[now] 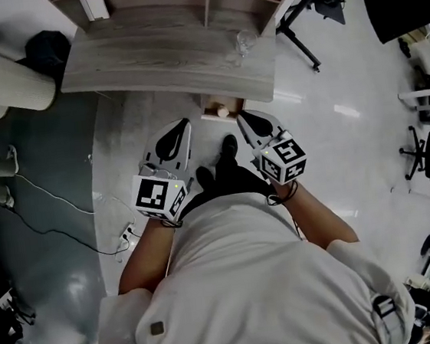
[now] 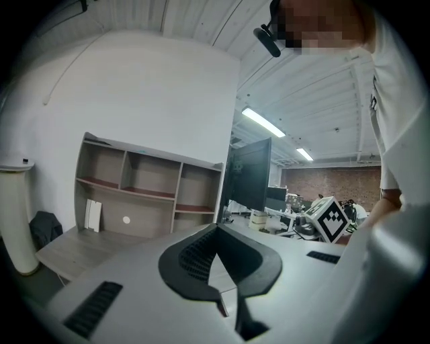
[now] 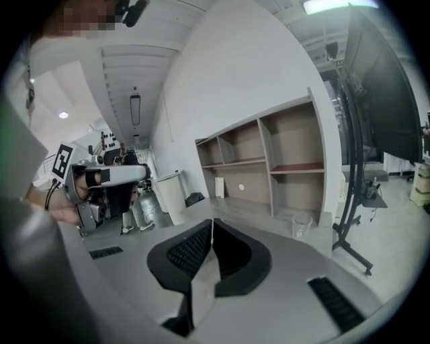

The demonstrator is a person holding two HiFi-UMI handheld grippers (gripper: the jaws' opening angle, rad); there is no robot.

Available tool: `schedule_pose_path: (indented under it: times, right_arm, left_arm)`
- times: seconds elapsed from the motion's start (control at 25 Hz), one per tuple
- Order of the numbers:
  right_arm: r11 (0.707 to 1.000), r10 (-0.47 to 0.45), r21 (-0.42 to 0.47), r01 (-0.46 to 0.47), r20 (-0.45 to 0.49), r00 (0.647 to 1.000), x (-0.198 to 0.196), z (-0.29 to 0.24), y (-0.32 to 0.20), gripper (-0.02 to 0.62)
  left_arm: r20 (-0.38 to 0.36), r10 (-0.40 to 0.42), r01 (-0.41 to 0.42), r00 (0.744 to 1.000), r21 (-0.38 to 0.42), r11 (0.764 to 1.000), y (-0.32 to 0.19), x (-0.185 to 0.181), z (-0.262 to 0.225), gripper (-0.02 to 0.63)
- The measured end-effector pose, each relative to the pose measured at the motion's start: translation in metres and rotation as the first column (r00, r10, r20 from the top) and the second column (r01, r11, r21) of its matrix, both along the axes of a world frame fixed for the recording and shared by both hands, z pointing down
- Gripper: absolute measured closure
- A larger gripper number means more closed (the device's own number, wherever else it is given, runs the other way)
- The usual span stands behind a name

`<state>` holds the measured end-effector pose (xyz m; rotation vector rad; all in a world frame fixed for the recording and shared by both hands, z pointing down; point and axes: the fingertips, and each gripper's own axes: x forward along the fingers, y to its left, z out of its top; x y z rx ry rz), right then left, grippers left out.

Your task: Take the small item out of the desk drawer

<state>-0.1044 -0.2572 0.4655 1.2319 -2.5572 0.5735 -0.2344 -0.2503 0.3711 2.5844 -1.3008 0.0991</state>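
Note:
A grey wooden desk [image 1: 163, 54] stands ahead of me. Under its front edge a small drawer [image 1: 213, 106] stands pulled out, and a small pale round item [image 1: 223, 112] shows in it. My left gripper [image 1: 187, 122] hangs above the floor just left of the drawer, and its jaws meet at the tips with nothing between them. To the right of the drawer my right gripper [image 1: 240, 115] is also shut and empty. In the left gripper view the left gripper [image 2: 216, 228] points toward the desk [image 2: 70, 250]; in the right gripper view the right gripper [image 3: 212, 222] does the same.
A clear glass [image 1: 243, 42] stands near the desk's right end, also seen as a glass [image 3: 300, 225]. A shelf unit [image 2: 141, 191] sits at the back. A white bin [image 1: 4, 83], a black bag [image 1: 46, 48], floor cables [image 1: 49, 202] and a black stand [image 1: 300, 38] flank the desk.

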Motion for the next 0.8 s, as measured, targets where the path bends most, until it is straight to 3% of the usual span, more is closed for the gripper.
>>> schedule_pose_path:
  times: [0.28,0.44,0.6,0.8]
  right_arm:
    - [0.99,0.018,-0.139,-0.021,-0.027,0.999,0.01,0.089,-0.021,0.572]
    - [0.977,0.041,-0.207,-0.049,-0.045,0.998,0.019,0.141,-0.03,0.572]
    - [0.966,0.051,-0.249,-0.063,-0.057,0.997,0.021,0.185,-0.047,0.567]
    - [0.944,0.043,-0.324,-0.069,-0.087,0.995,0.018,0.248,-0.053,0.491]
  left_arm:
    - [0.058,0.035,-0.031,0.998,-0.067,0.997,-0.028,0.015,0.067,0.594]
    - [0.048,0.046,-0.038,0.998,-0.156,0.987,-0.04,0.024,0.112,0.594]
    - [0.053,0.065,-0.054,0.997,-0.194,0.979,-0.057,0.036,0.15,0.594]
    - [0.067,0.108,-0.09,0.992,-0.221,0.971,-0.068,0.045,0.191,0.594]
